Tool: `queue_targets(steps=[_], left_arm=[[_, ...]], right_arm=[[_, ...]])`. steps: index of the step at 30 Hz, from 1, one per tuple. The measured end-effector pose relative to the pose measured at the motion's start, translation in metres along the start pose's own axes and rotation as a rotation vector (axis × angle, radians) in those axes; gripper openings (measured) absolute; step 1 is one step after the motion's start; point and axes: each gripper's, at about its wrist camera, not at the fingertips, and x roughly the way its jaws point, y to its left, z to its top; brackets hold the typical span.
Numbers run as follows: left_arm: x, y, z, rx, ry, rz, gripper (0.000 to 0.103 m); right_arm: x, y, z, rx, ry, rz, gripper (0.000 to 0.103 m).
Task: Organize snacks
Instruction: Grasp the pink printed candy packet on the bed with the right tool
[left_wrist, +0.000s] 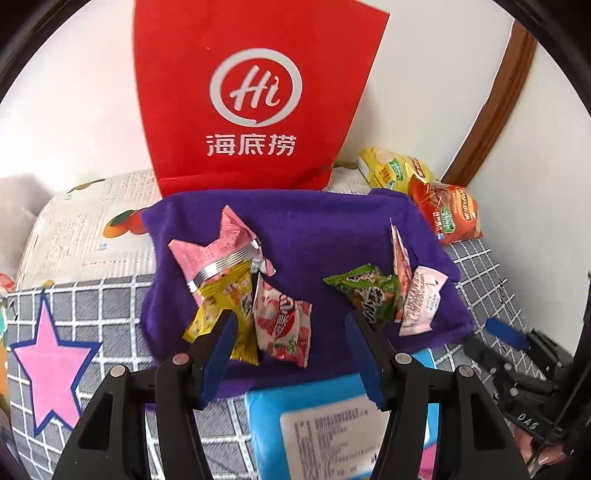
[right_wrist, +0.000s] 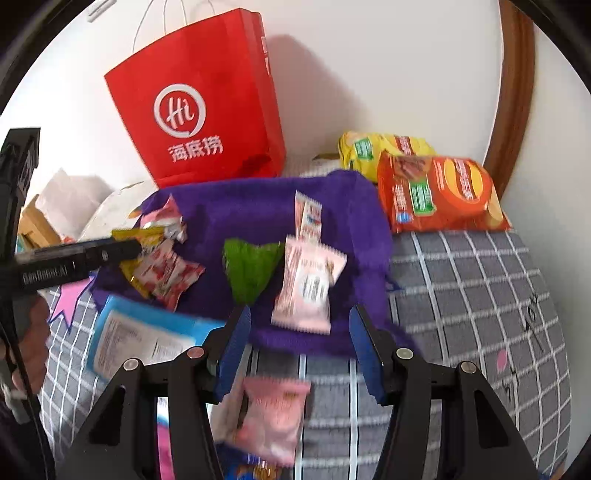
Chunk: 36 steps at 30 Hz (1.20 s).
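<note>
White wall w/ brown wood trim.

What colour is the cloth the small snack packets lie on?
Purple; the cloth shows best in the left wrist view.

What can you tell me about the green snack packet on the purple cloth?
The green snack packet is a small, shiny, crinkly wrapper, plastic or foil by its look, with dark lettering and sealed edges. It looks closed and puffy and lies flat on the purple cloth, in the right-hand group of snacks. Its right end meets a reddish packet standing on edge, with a pale pink packet just beyond. No gripper touches it.
</note>
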Motion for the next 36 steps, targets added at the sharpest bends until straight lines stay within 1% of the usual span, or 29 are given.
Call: queue_targets(steps=[3, 6, 8, 10, 14, 17, 21, 23, 27, 32, 36], left_arm=[[-0.011, 0.004, -0.009, -0.004, -0.011, 0.005, 0.059], [-0.02, 0.01, -0.02, -0.015, -0.011, 0.016, 0.059], [-0.025, 0.014, -0.027, -0.02, -0.011, 0.024, 0.059], [-0.029, 0.017, -0.033, -0.024, -0.01, 0.027, 0.059], [-0.033, 0.024, -0.043, -0.031, 0.0, 0.034, 0.059], [-0.034, 0.028, -0.049, -0.034, 0.007, 0.049, 0.059], [-0.037, 0.031, -0.053, -0.042, 0.02, 0.053, 0.059], [-0.039, 0.031, -0.055, -0.033, 0.028, 0.068, 0.059], [-0.04, 0.028, -0.056, -0.017, 0.047, 0.056, 0.059], [-0.037, 0.019, -0.06, 0.022, 0.053, 0.037, 0.059], [-0.031, 0.017, -0.064, 0.006, 0.06, 0.015, 0.059]], right_arm=[[-0.005, -0.001, -0.018, 0.02, 0.021, -0.007, 0.055], [-0.006, -0.004, -0.034, 0.045, 0.045, 0.032, 0.051], [-0.004, -0.003, -0.043, 0.054, 0.074, 0.064, 0.051], [-0.001, 0.0, -0.05, 0.041, 0.099, 0.083, 0.051], [0.01, 0.004, -0.06, 0.022, 0.135, 0.072, 0.051], [0.016, 0.006, -0.064, 0.026, 0.159, 0.093, 0.051], [0.027, 0.01, -0.064, 0.004, 0.177, 0.081, 0.049], [0.031, 0.011, -0.063, -0.009, 0.186, 0.078, 0.046], [0.029, 0.01, -0.064, -0.015, 0.198, 0.062, 0.043], [0.024, 0.021, -0.072, -0.103, 0.159, 0.0, 0.043], [0.03, 0.024, -0.072, -0.1, 0.151, -0.002, 0.044]])
